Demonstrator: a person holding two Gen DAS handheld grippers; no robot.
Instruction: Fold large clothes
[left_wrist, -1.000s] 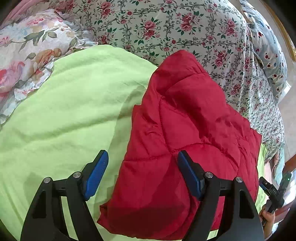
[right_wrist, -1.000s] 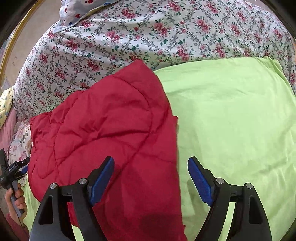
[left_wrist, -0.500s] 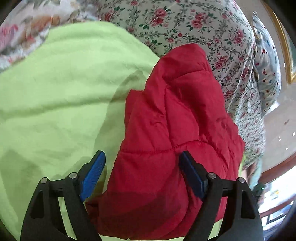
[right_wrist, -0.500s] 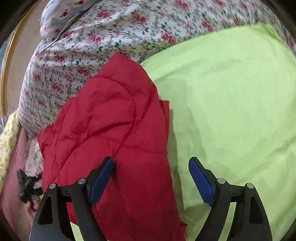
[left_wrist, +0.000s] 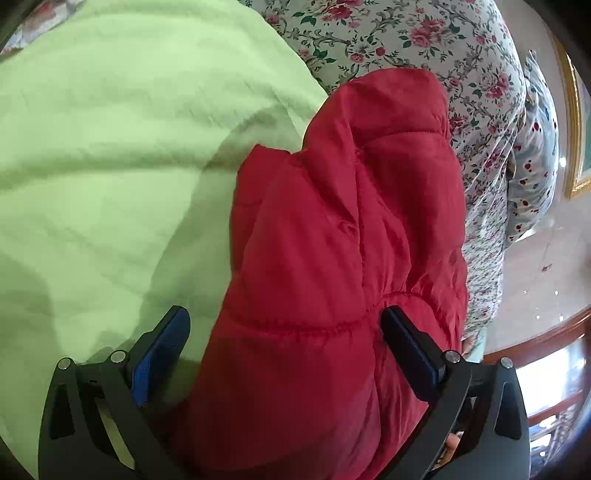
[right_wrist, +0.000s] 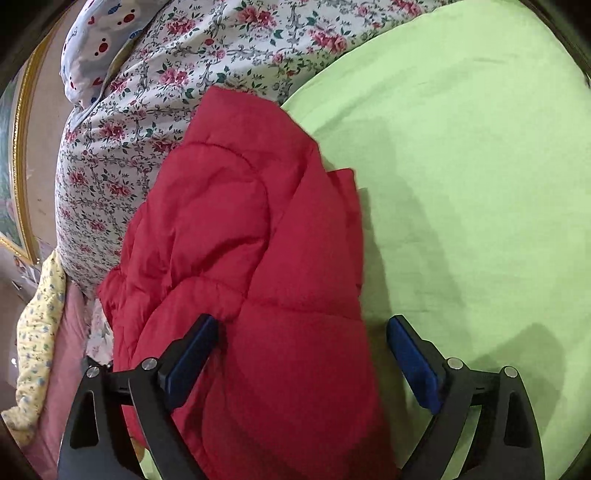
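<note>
Both claws are standing wide, jaws having just been opening further. Left gripper (left_wrist: 284, 328) is hanging over the folded red quilted jacket (left_wrist: 343, 236); its blue pads (left_wrist: 159, 350) are spread to either side of the near end of the bundle. One pad is sitting over the green sheet (left_wrist: 110, 166), the other over the red fabric, neither one pinching cloth. Jacket material is lying between the fingers, loose.

Right gripper (right_wrist: 299, 332) is straddling the same jacket (right_wrist: 240, 240) from the opposite edge. One of its pads (right_wrist: 188, 354) is sitting against or just above the puffy red surface, and I cannot tell which. The other is hovering above the green sheet (right_wrist: 480, 166), clear of the garment's edge.

Jacket is lying folded into a thick oblong, stitched seams running across it. It is resting on the green sheet, its far end reaching the floral bedspread (right_wrist: 166, 92). Green sheet is spreading flat with soft creases.

Floral bedspread (left_wrist: 424, 40) is draping off the bed's edge. A pale pillow with red and blue spots (right_wrist: 92, 44) is showing past it, beside a gold picture frame (left_wrist: 574, 122). Yellow flowered cloth (right_wrist: 40, 325) is bunching at the left edge of the right wrist view.
</note>
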